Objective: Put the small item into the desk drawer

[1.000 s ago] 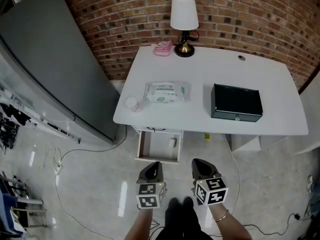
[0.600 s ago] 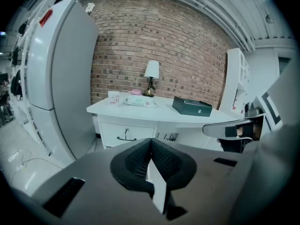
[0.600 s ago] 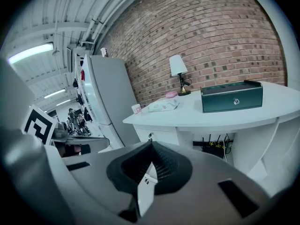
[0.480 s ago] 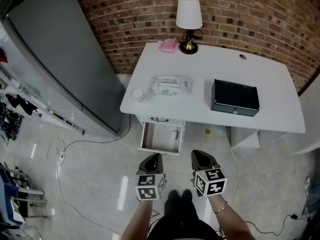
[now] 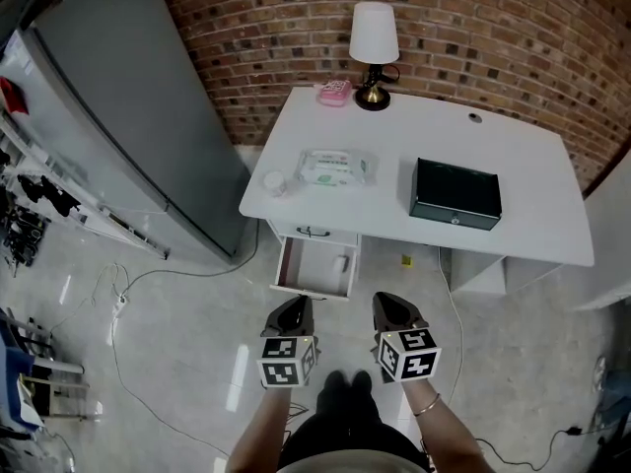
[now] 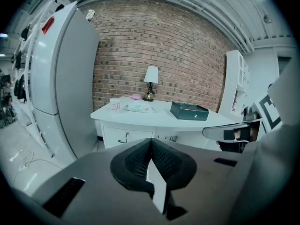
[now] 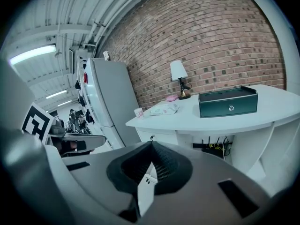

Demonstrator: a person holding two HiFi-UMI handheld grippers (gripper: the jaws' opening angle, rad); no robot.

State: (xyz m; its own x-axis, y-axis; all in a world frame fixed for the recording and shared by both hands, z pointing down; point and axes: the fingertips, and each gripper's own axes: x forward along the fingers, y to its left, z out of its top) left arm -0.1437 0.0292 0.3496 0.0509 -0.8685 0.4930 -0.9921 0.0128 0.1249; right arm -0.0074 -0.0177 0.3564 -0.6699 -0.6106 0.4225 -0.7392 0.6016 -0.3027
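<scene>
Left gripper (image 5: 295, 310) and right gripper (image 5: 387, 308): jaws fully closed, nothing between them. Both are held low over the floor, well apart from the table (image 5: 532, 166). Beyond them, 1 drawer (image 5: 311, 272) stands open with a small pale item (image 5: 341, 262) inside. On the table: wipes pack (image 5: 335, 167), dark box (image 5: 455, 193), lamp (image 5: 374, 42).

There is one white surface (image 5: 532, 175). On the surface are one lamp (image 5: 374, 42), one pink item (image 5: 333, 92), one packet of wipes (image 5: 336, 168), one small white cup (image 5: 273, 181) and one dark box (image 5: 455, 194). Under the surface there is one open drawer (image 5: 299, 270). Left of the surface stands one grey refrigerator (image 5: 128, 116). In front of the surface are two tongs: the left tongs (image 5: 293, 313) and the right tongs (image 5: 390, 308).
</scene>
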